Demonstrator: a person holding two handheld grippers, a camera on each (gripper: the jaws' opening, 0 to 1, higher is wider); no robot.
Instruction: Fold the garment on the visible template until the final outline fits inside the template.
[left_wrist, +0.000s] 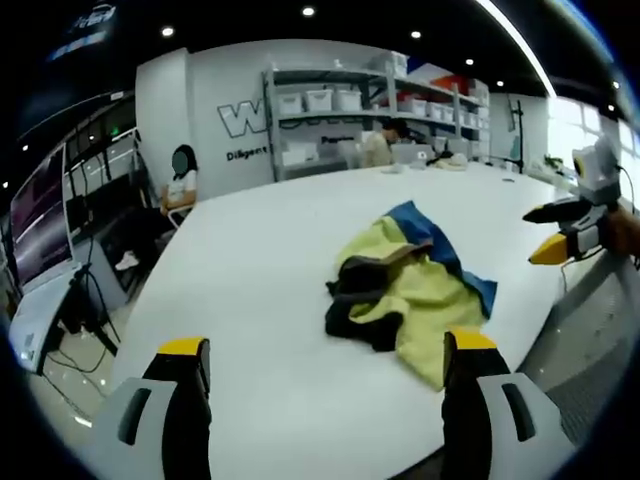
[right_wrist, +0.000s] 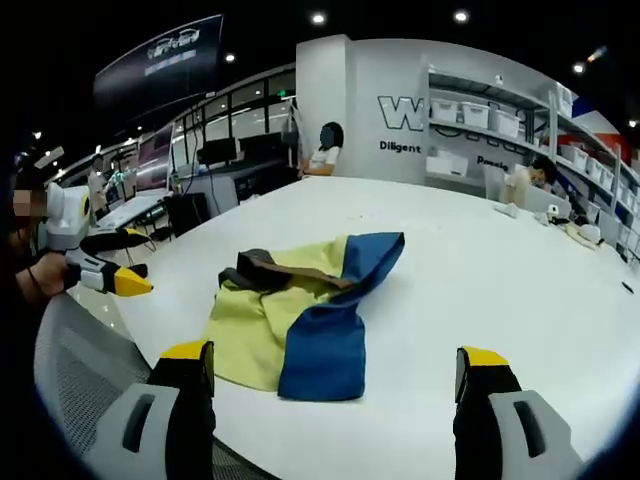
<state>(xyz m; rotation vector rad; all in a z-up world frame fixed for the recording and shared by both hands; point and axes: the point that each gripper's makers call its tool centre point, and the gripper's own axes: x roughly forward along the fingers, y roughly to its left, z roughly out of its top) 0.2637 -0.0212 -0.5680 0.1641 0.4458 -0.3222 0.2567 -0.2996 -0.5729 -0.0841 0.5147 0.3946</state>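
A crumpled yellow, blue and black fabric garment (left_wrist: 410, 285) lies bunched on the wide white desk (left_wrist: 260, 270), near its edge. The left tool (left_wrist: 325, 352) hangs above the desk edge, jaws spread wide, holding nothing. The right tool (right_wrist: 335, 358) is likewise spread and empty, short of the garment (right_wrist: 300, 310). Shelving with white bins (left_wrist: 330, 100) lines the far wall.

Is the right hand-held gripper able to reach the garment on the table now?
Probably yes. The right hand-held gripper is open and faces the crumpled garment, with bare white table between them. The left hand-held gripper stays off to the side.
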